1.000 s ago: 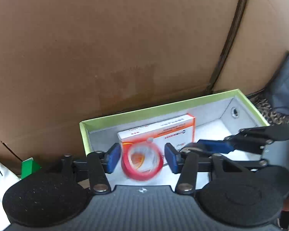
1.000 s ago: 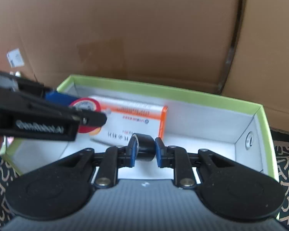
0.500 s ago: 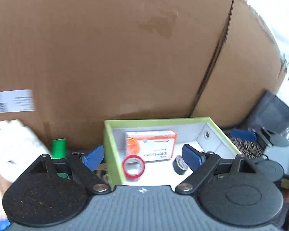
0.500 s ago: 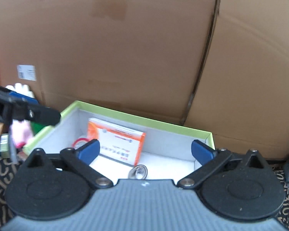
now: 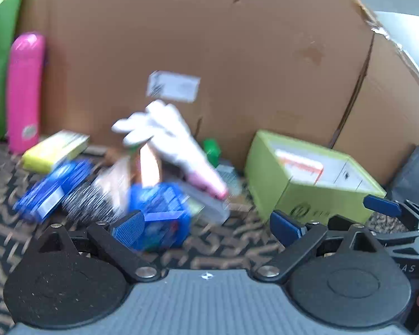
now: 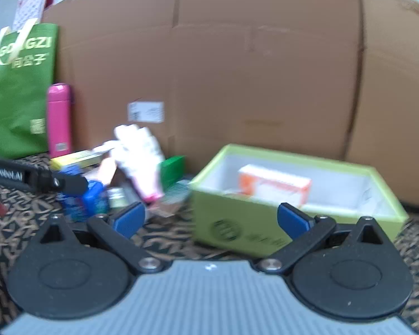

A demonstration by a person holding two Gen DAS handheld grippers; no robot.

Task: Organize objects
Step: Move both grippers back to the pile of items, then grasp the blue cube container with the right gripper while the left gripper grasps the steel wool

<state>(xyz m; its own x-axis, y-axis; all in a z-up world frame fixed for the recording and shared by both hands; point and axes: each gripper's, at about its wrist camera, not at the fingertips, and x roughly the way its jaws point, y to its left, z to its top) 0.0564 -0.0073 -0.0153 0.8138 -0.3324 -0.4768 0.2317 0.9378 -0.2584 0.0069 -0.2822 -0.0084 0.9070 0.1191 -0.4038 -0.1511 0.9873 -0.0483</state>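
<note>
A lime-green open box stands on the patterned mat at right, with an orange and white carton inside; it also shows in the left wrist view. A blurred pile lies to its left: a white glove, a blue packet, a blue box, a yellow box. My left gripper is open and empty, facing the pile. My right gripper is open and empty, in front of the box.
A big cardboard wall stands behind everything. A pink bottle and a green bag stand at the far left. A small green box lies between pile and box. The left gripper's arm reaches in from the left.
Both grippers let go of their tape rolls in the green box, opened and pulled back. The left one has swung left toward the pile.
</note>
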